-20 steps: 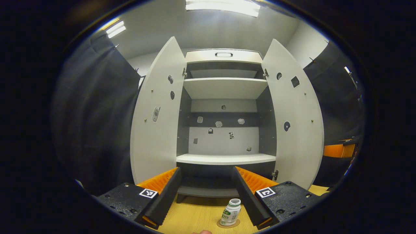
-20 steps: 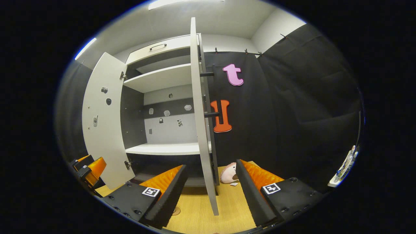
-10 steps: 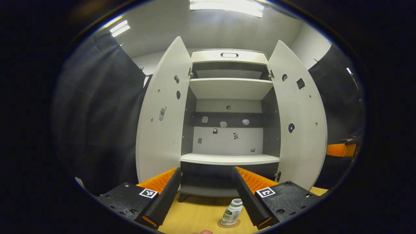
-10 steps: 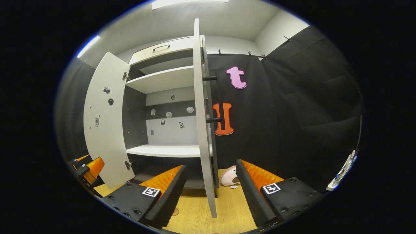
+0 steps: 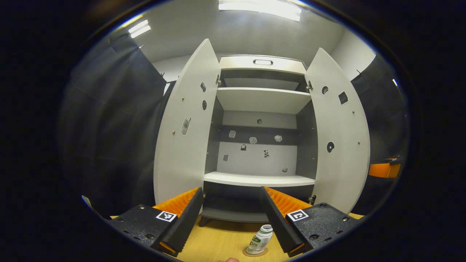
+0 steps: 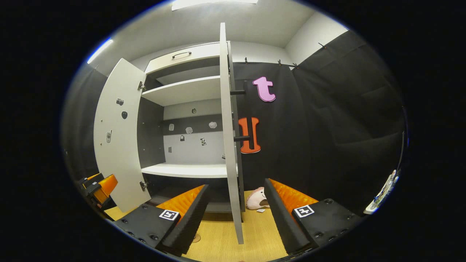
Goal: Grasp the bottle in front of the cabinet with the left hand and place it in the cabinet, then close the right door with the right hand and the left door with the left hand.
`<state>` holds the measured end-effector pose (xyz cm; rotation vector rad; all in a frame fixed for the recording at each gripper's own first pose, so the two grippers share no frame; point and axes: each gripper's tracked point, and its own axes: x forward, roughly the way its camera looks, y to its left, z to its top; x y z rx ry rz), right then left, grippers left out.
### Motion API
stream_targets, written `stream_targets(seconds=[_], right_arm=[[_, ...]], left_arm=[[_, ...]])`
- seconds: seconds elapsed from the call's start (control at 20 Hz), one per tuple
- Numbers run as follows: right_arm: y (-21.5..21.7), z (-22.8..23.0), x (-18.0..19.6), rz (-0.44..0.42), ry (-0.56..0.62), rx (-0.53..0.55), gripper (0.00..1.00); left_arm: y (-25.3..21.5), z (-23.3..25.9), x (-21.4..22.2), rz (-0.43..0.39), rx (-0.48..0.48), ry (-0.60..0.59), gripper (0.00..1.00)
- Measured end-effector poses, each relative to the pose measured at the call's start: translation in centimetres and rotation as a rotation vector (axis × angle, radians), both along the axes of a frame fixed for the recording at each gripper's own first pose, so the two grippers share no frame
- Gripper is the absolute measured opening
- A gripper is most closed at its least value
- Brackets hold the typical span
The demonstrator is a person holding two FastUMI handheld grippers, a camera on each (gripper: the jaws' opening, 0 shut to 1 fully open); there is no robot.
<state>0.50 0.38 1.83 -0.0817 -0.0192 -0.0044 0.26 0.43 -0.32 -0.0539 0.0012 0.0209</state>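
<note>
A small white bottle [image 5: 259,240] with a green label stands on a round coaster on the wooden table, in front of the grey cabinet [image 5: 259,153]. My left gripper [image 5: 230,227] is open above the table, and the bottle sits just inside its right finger. Both cabinet doors stand wide: the left door [image 5: 184,127] and the right door [image 5: 340,134]. In the right gripper view the right door [image 6: 228,134] is edge-on, with its bar handle on the far side. My right gripper [image 6: 236,218] is open astride that door's lower edge, not touching it.
White shelves [image 5: 259,179] cross the cabinet, and small stickers dot its back wall and doors. A pink plush toy [image 6: 256,198] lies on the table right of the right door. My left gripper [image 6: 96,187] appears at the left of the right gripper view.
Both grippers have drawn back slightly and tilted up; the bottle sits lower and smaller in the left gripper view. Neither gripper has opened or shut.
</note>
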Motion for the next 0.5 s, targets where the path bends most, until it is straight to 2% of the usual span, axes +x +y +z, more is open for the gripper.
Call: stream_targets(seconds=[0.3,0.5], right_arm=[[0.0,0.0,-1.1,-0.015,0.003,-0.01,0.98],[-0.2,0.0,-1.4,-0.015,0.011,-0.013,0.98]], left_arm=[[-7.7,-4.6,4.5,-0.207,-0.073,0.107,0.95],[-11.1,-12.5,5.9,-0.256,-0.129,0.259,0.95]])
